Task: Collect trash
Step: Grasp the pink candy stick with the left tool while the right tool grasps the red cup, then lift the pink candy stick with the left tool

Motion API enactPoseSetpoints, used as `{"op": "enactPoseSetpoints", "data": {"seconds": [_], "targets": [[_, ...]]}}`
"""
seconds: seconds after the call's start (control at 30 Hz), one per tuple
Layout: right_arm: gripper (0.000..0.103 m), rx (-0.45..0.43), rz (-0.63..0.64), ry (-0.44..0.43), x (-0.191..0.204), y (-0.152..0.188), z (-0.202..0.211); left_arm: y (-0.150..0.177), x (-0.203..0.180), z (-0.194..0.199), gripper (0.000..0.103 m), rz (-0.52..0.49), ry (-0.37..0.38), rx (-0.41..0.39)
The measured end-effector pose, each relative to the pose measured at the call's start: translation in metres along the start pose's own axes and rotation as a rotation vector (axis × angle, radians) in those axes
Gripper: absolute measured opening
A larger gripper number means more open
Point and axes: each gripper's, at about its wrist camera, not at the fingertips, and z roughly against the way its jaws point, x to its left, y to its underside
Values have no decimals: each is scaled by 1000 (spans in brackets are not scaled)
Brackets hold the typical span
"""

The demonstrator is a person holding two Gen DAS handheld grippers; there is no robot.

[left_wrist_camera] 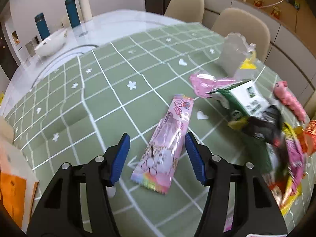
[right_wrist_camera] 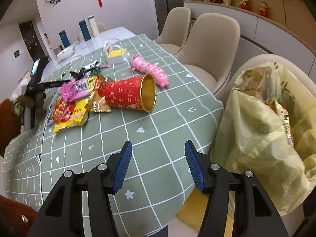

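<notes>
In the left wrist view a long pink candy wrapper (left_wrist_camera: 167,142) lies flat on the green checked tablecloth (left_wrist_camera: 102,90). My left gripper (left_wrist_camera: 157,134) is open just above it, one blue pad on each side of the wrapper, not pressing it. To the right sit a green-and-white carton (left_wrist_camera: 244,100) and a blurred heap of wrappers (left_wrist_camera: 288,150). My right gripper (right_wrist_camera: 158,142) is open and empty over bare cloth near the table's edge. A yellowish trash bag (right_wrist_camera: 262,122) gapes on a chair to its right. Ahead lie a red-and-gold tube (right_wrist_camera: 126,94) and a yellow snack packet (right_wrist_camera: 69,116).
A pink pig toy (right_wrist_camera: 152,71) and a clear bag with a yellow base (right_wrist_camera: 116,53) lie farther back. A white bowl (left_wrist_camera: 51,43) and tall bottles (left_wrist_camera: 72,12) stand at the far end. Beige chairs (right_wrist_camera: 213,45) line the right side. An orange-and-white paper bag (left_wrist_camera: 13,179) stands at the left.
</notes>
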Motion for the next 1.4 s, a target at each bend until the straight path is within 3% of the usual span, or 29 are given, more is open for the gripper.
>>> {"op": "enactPoseSetpoints", "data": {"seconds": [0.07,0.13,0.23,0.47,0.6,0.73,0.87,1.0,1.07,1.17,1.4], "targets": [[53,4,11,16,5,-2,-5,-1,-5,-1,40,-3,-10,-5],[53,3,12,21,8,-5,-9,-1,-9,3,20,4,13,6],[53,8,1,37,12,-9,-17,3,-15,19,15,35,52,11],[53,-30,37,-13,25,-23,-23,34,-40,85,14,94,181,5],[53,-44,20,-59,24,-33,-27,61,-61,109,15,74,209,15],[53,-75,-16,-98,20,-49,-32,89,-84,115,15,38,190,46],[53,-89,-55,-120,16,-71,-42,113,-99,108,16,59,218,104],[52,-51,-70,-106,16,-87,-62,125,-106,106,16,66,216,123],[37,-28,-77,-132,16,-88,-69,126,-104,107,19,88,229,125],[25,-27,-95,-209,19,-84,-66,127,-100,108,22,103,244,123],[10,-54,-128,-277,24,-52,-34,130,-101,117,36,91,282,123]]}}
